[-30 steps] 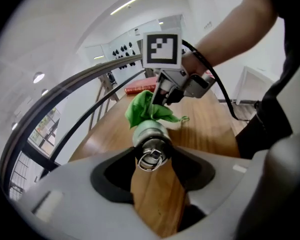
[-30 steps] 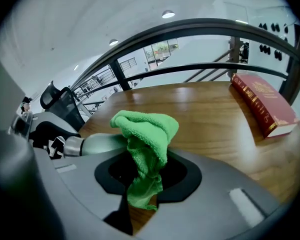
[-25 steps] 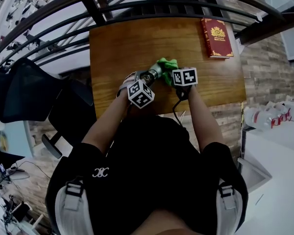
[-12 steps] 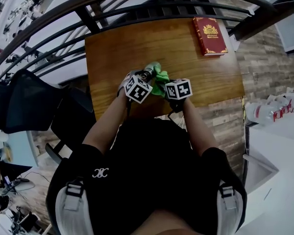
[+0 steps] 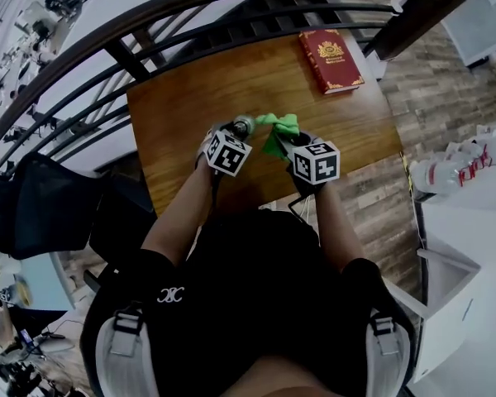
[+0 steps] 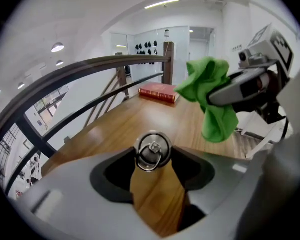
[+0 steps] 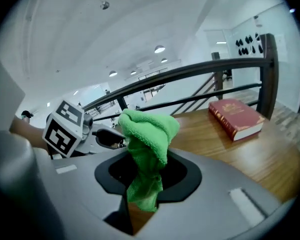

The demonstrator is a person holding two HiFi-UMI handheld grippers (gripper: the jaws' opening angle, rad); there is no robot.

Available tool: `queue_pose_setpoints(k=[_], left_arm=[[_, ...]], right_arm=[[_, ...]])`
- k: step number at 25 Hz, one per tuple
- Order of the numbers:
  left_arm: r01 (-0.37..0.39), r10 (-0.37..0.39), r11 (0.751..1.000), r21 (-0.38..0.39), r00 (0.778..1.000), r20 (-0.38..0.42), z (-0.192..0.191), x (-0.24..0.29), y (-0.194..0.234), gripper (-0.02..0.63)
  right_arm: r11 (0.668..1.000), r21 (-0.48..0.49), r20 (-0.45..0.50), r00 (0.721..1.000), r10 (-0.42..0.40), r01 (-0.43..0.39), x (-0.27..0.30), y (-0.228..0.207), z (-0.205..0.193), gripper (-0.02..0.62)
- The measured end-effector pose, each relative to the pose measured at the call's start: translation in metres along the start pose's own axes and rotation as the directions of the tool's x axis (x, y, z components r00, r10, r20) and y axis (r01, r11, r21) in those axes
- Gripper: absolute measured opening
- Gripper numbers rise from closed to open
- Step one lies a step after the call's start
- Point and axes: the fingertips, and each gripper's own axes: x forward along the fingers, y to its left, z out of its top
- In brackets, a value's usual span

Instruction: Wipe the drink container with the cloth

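Drink container [image 6: 152, 151] is clamped in the left tongs [image 6: 153, 173], cap end outward. The right tongs [image 7: 147, 176] pinch the green cloth [image 7: 149, 126], which hangs up and right of the left tongs, apparently apart from the container. It looks like a pause between wipes; next, the cloth must meet the container's side.

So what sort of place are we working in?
Probably an upper landing or mezzanine in an office or lab: the wooden table stands beside a dark railing, with a bright white hall and ceiling lights beyond. A red book lies on the table.
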Motion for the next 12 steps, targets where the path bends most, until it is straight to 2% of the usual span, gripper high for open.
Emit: queue_pose_setpoints(k=[6,12], left_arm=[[-0.002,0.001,0.999,0.044,1.000,0.018,0.019,0.012,-0.005,0.281],[0.005,-0.006,1.000,0.027,0.999,0.041,0.031,0.022,-0.003,0.281]], right_arm=[[0.994,0.031,0.158,0.982,-0.106,0.102,-0.045,-0.021,0.039,0.098],[0.986,0.031,0.227,0.959,-0.167,0.165,-0.074,-0.031,0.049,0.098]])
